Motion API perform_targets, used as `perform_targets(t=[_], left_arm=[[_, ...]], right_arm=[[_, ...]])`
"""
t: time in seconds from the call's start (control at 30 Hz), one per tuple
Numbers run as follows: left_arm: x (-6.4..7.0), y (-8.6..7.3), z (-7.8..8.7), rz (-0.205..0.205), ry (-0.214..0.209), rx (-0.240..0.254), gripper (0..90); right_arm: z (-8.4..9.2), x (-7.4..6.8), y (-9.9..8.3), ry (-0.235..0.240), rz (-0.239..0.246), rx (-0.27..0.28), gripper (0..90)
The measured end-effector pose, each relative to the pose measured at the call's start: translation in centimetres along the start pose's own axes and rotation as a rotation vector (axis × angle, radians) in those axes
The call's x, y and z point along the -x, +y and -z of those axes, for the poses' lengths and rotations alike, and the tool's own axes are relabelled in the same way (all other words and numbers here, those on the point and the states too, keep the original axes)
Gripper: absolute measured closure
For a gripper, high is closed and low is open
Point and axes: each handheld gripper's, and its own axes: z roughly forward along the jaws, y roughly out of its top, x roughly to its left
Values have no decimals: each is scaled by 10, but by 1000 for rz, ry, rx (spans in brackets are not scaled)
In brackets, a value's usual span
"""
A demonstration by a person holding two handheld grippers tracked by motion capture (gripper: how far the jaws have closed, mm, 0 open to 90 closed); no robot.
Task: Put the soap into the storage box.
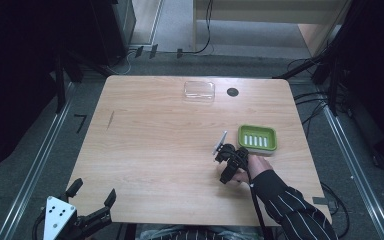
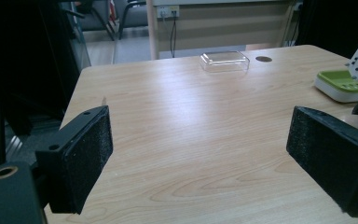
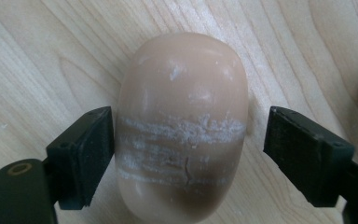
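High view, left edge: left tongs point(image 1: 94, 199) hang off the near left corner of the table point(image 1: 145, 150), jaws spread wide with nothing between them; grey three-cornered plate on top.
Left gripper view: both black pads stand far apart over bare wood, one pad point(image 2: 86, 156) at the left and one at the right.
Table, far middle: clear plastic lid point(image 1: 199, 91) lies flat near the far edge, with a small dark round hole point(image 1: 232, 92) just to its right; both also seen in the left gripper view, lid point(image 2: 224, 61) and hole point(image 2: 263, 59).
Table, right of middle: right tongs point(image 1: 226, 172) point down at the wood, held by a hand point(image 1: 256, 166) in a striped sleeve.
Soap: a tan oval bar of soap point(image 3: 182, 123) lies on the table between the right jaws, white scuff bands across its middle.
Right tongs, state: half closed around the soap; left pad point(image 3: 93, 149) touches its side, right pad stands just clear with wood showing in the gap, so no firm grip.
Table, right side: green soap dish point(image 1: 257, 137) with white slats sits just beyond and right of the right tongs, apart from the soap.
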Motion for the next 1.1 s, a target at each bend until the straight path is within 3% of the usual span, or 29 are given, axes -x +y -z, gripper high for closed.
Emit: perform_targets(t=[0.2, 0.33, 0.5, 0.8, 1.1], left_arm=[[0, 0, 0, -1, 0, -1, 72], [0, 0, 0, 3, 1, -2, 72], [0, 0, 0, 2, 1, -1, 72], [0, 0, 0, 1, 2, -2, 72], [0, 0, 0, 2, 0, -2, 72]], right_arm=[[-4, -3, 3, 5, 18, -10, 267], [-4, -2, 2, 27, 2, -11, 300], [-5, -1, 1, 42, 20, -17, 285], [-3, -1, 0, 39, -16, -19, 328], [-1, -2, 1, 28, 33, -20, 329]])
